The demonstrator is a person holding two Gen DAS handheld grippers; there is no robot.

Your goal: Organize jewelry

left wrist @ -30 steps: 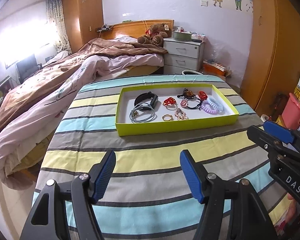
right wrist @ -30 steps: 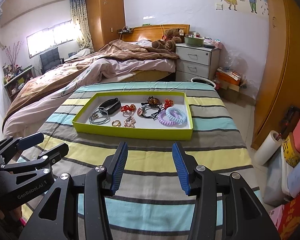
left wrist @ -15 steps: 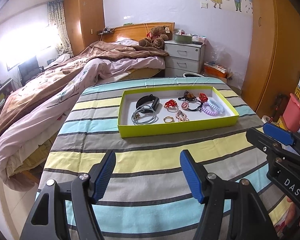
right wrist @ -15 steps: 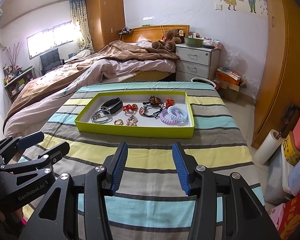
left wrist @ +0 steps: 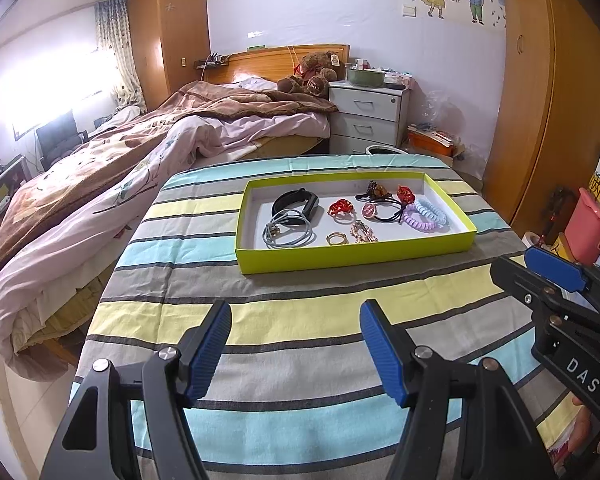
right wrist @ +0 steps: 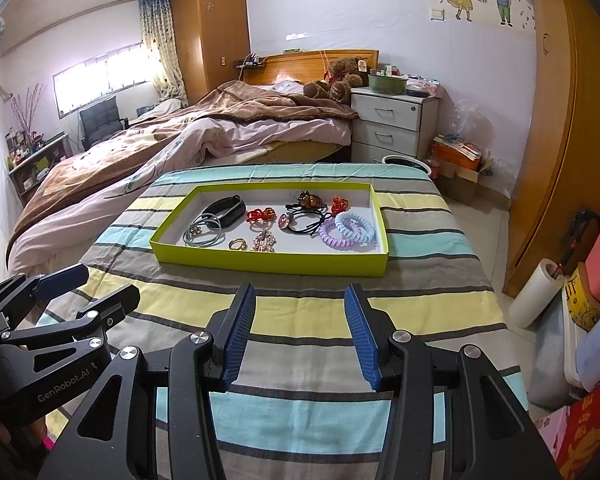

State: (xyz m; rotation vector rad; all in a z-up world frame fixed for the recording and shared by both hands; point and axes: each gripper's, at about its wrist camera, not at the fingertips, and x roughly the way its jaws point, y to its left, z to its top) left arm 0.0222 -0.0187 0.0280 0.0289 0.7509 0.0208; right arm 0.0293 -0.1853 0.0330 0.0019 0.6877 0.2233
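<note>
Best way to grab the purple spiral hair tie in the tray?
Pinch the near arc of the purple spiral hair tie from above, one finger inside the loop. It lies flat, overlapping the blue spiral tie, close to the tray front wall. The right gripper, open, seems better placed.

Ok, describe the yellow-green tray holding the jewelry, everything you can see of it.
The shallow rectangular yellow-green tray looks like cardboard, with low lime walls and a white inside. It lies flat on the striped cloth, its long side facing the cameras. Inside lie a black band, grey loops, red clips, a gold ring and pastel spiral hair ties. No gripper touches it.
</note>
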